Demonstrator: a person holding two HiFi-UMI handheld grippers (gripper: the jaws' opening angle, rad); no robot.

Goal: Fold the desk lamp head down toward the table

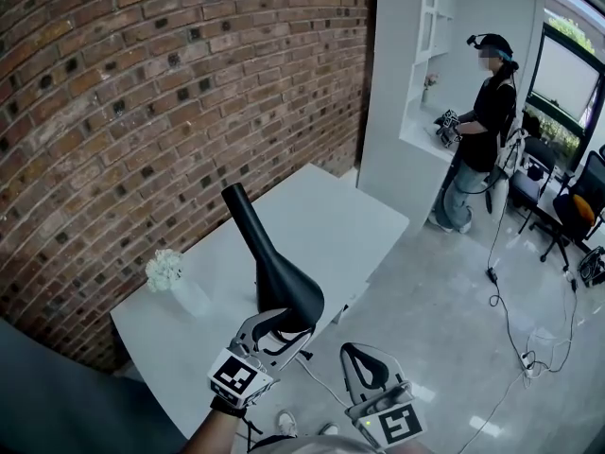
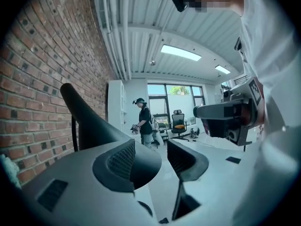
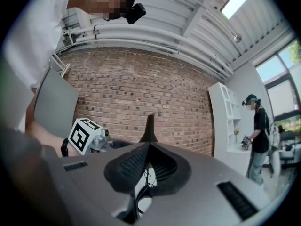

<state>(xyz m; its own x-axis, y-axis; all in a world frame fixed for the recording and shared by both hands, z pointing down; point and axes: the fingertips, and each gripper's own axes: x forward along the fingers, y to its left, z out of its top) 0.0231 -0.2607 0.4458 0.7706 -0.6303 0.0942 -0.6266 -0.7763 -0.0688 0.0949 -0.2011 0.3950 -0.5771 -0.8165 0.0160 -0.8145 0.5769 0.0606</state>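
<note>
The black desk lamp leans over the near end of the white table, its slim neck pointing up and back to the left and its wide shade low. My left gripper is right under the shade, jaws open. In the left gripper view the lamp rises just left of the left jaw, and nothing sits between the pads of the left gripper. My right gripper hovers off the table's near corner, shut and empty. In the right gripper view the right gripper shows the lamp neck beyond its tips.
A small vase of white flowers stands on the table's left side by the brick wall. A person stands at a white shelf unit farther back. Cables trail over the floor, with office chairs at the right.
</note>
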